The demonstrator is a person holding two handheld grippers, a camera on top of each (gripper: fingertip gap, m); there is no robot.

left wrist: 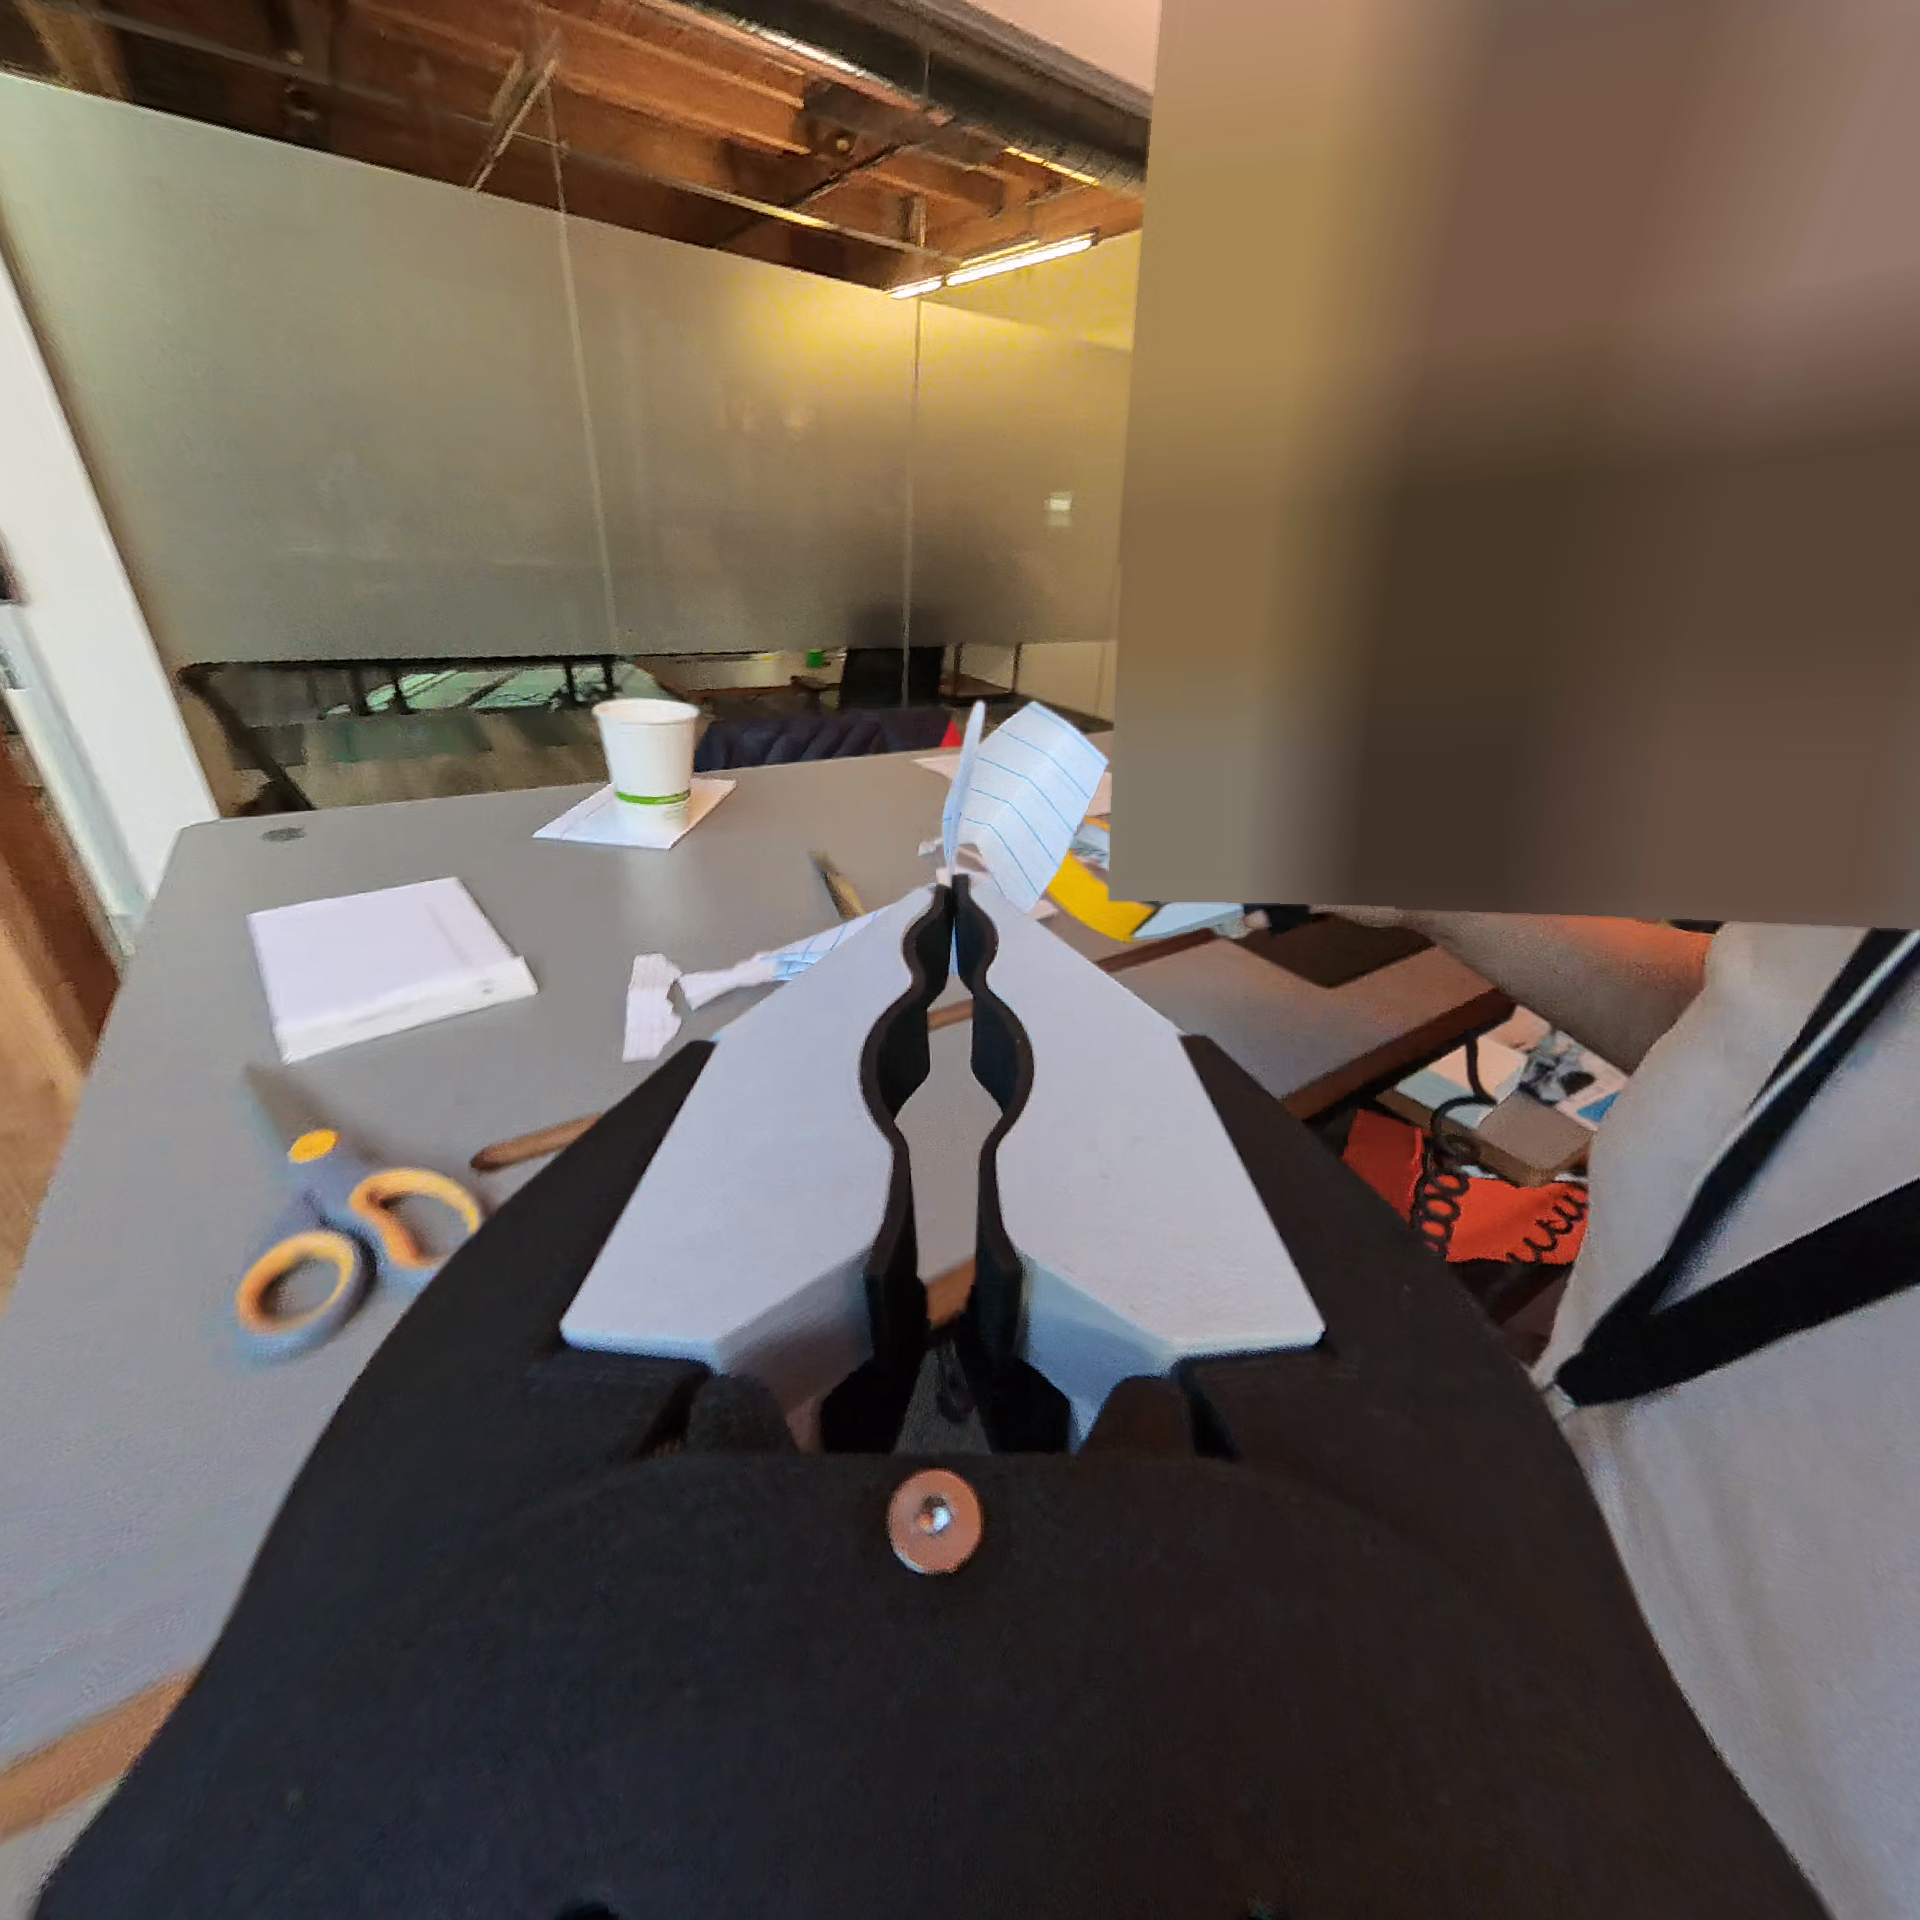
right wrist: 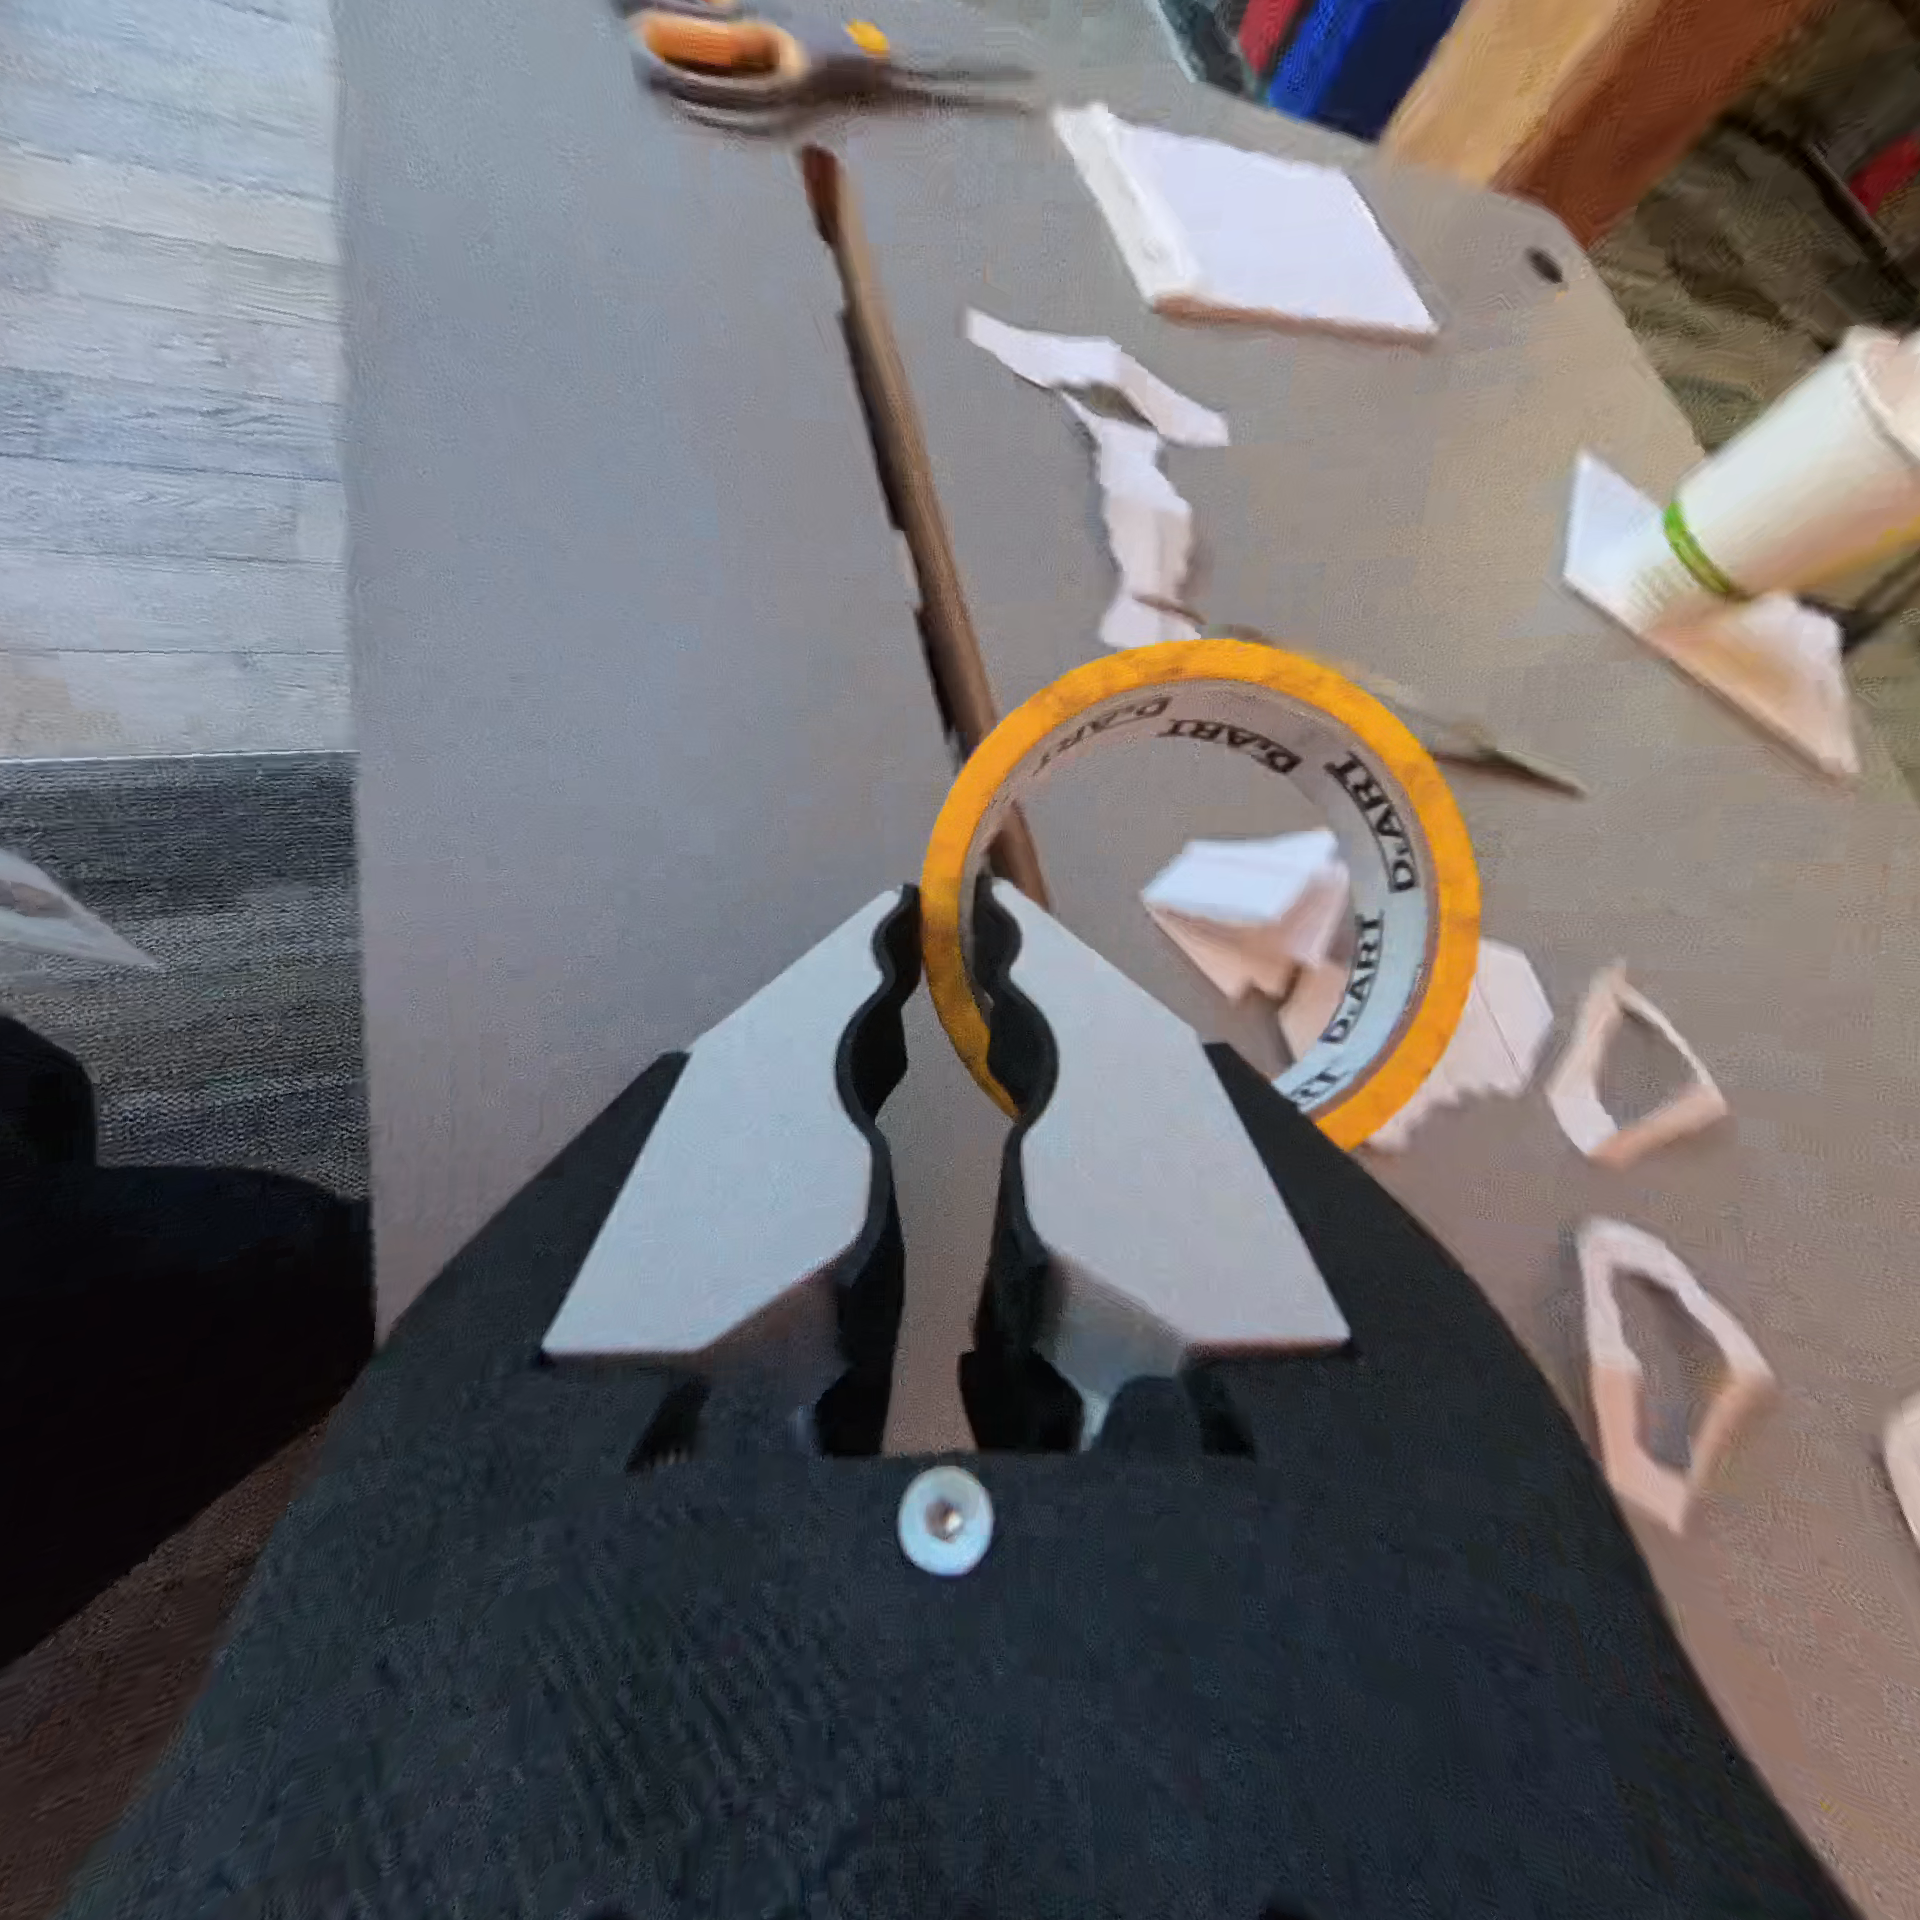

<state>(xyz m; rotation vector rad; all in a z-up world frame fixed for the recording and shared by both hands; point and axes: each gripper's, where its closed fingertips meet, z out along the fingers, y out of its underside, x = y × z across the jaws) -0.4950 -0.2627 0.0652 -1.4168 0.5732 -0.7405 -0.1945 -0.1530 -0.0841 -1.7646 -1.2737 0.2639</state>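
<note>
Here, in the left wrist view, the left gripper (left wrist: 957, 885) is raised above the grey table (left wrist: 623, 914), its jaws pinched together at the very tips on a piece of lined paper (left wrist: 1023, 805), which stands up and curls away beyond them. Below it lie a stack of white cards (left wrist: 384, 961), blue-and-orange scissors (left wrist: 353, 1236), torn paper scraps (left wrist: 717, 982), a thin wooden stick (left wrist: 535, 1141), and farther back a white paper cup (left wrist: 646, 767) standing on a folded sheet. A person in a light shirt stands at the right edge. In the right wrist view, the right gripper (right wrist: 951, 909) is closed narrow on the wall of a yellow tape roll (right wrist: 1449, 914), one finger inside the ring and one outside, the roll held up off the table (right wrist: 623, 623). Under it lie the wooden stick (right wrist: 894, 436), folded and cut paper pieces (right wrist: 1247, 914), the card stack (right wrist: 1247, 223) and the cup (right wrist: 1808, 488); this view is motion-blurred.
</note>
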